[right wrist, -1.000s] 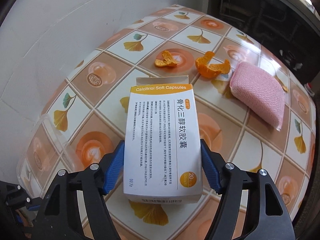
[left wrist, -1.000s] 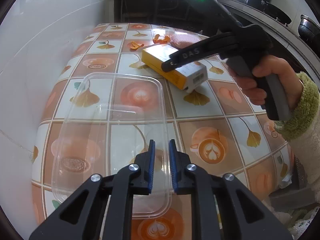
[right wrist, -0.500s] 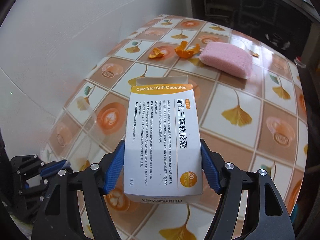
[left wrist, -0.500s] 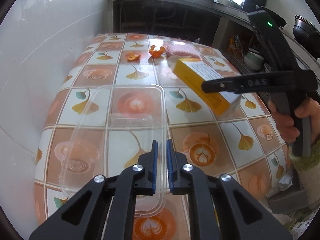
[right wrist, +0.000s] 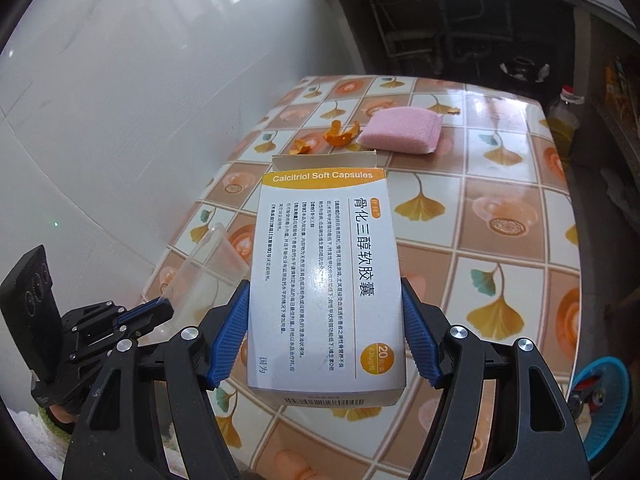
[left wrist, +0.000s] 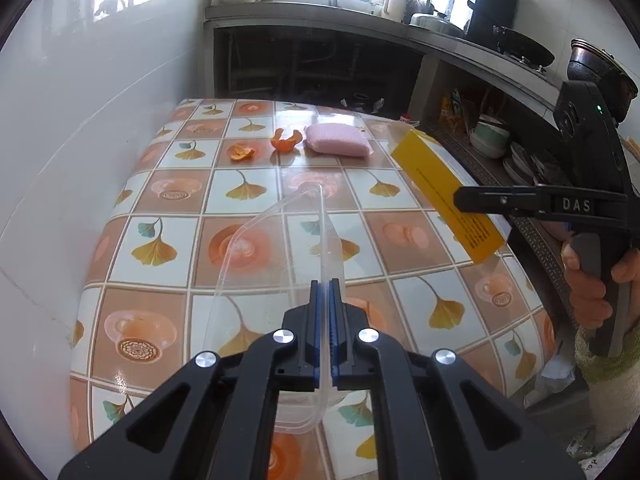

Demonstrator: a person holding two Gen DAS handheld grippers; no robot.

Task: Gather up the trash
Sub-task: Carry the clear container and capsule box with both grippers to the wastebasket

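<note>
My left gripper (left wrist: 327, 296) is shut on the rim of a clear plastic lid (left wrist: 272, 248) and holds it tilted up on edge above the tiled table (left wrist: 160, 312). My right gripper (right wrist: 325, 320) is shut on a white and yellow medicine box (right wrist: 326, 272), held above the table; the box (left wrist: 444, 196) also shows at the right of the left wrist view. The lid (right wrist: 208, 276) and the left gripper (right wrist: 160, 308) show low left in the right wrist view. Orange peels (left wrist: 242, 151) (left wrist: 286, 142) lie at the table's far end.
A pink sponge (left wrist: 338, 145) lies beside the peels. A white tiled wall (left wrist: 80, 140) runs along the table's left side. A blue basket (right wrist: 604, 396) stands on the floor at the right. A dark counter with shelves of dishes (left wrist: 492, 140) runs behind and to the right.
Both grippers have risen and pulled back from the table. The lid has gone from lying flat to tilted on edge in my left gripper. The box has lifted clear of the table.
</note>
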